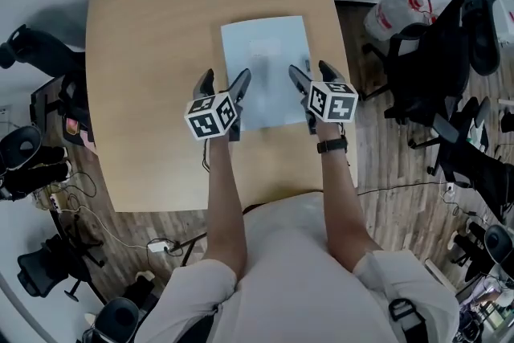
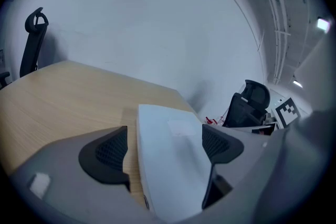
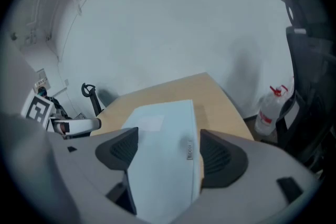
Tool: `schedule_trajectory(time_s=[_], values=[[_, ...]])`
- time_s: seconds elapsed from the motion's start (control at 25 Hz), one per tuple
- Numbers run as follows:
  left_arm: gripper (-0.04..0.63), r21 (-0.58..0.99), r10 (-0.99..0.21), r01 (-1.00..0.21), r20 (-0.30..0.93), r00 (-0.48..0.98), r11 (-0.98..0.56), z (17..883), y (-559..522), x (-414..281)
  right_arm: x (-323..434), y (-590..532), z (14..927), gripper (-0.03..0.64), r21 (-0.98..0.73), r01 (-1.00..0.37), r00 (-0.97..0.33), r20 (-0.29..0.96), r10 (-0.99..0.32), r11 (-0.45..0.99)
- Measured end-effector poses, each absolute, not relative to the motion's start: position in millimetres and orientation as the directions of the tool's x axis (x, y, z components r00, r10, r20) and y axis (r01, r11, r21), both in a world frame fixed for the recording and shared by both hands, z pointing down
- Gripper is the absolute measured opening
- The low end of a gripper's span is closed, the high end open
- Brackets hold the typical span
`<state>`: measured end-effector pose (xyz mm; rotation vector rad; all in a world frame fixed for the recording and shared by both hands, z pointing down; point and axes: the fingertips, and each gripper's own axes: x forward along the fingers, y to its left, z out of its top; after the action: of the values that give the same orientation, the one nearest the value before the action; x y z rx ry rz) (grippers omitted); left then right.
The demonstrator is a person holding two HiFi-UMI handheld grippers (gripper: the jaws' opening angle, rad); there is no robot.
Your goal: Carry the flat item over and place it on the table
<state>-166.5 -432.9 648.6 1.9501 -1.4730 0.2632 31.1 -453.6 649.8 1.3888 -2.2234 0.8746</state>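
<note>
As gripper views reveal, spread jaws straddle flat item (image 2: 169, 170) edges.

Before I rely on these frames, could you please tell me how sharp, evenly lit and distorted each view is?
Head view: sharp, evenly lit, fisheye bowing the edges of the table. Left gripper view: dim, bluish, soft, dark at the corners; the flat item is blurred. Right gripper view: slightly crisper, same dark corners, the item's small label visible but unreadable.
</note>
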Motion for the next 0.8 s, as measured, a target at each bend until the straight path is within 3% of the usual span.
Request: schedule_trajectory(time_s=[0.2,0.68,0.72,0.76,0.8], values=[[0.451,0.341,-0.823,-0.921,0.456,0.338,-0.19,596,-415,-166,9,-433,591,0.371,-0.195,-0.886,-0.46,0.485,-0.744,0.421],[0.333,0.225,-0.937,-0.955,0.245,0.247,-0.193,480,-351,-179,15,-376,468,0.351,-0.146,-0.925,-0.374,0.196,-0.906,0.35],[0.324,0.218,-0.942,-0.957,0.232,0.244,-0.194,472,-344,-178,16,-368,460,0.323,-0.133,-0.927,-0.37,0.179,-0.912,0.351],[0.316,0.211,-0.946,-0.958,0.218,0.241,-0.196,466,-338,-177,16,-360,453,0.232,-0.118,-0.928,-0.368,0.157,-0.916,0.353],[0.31,0.203,-0.949,-0.959,0.204,0.239,-0.198,459,-332,-176,16,-351,445,0.099,-0.103,-0.929,-0.368,0.133,-0.92,0.357]])
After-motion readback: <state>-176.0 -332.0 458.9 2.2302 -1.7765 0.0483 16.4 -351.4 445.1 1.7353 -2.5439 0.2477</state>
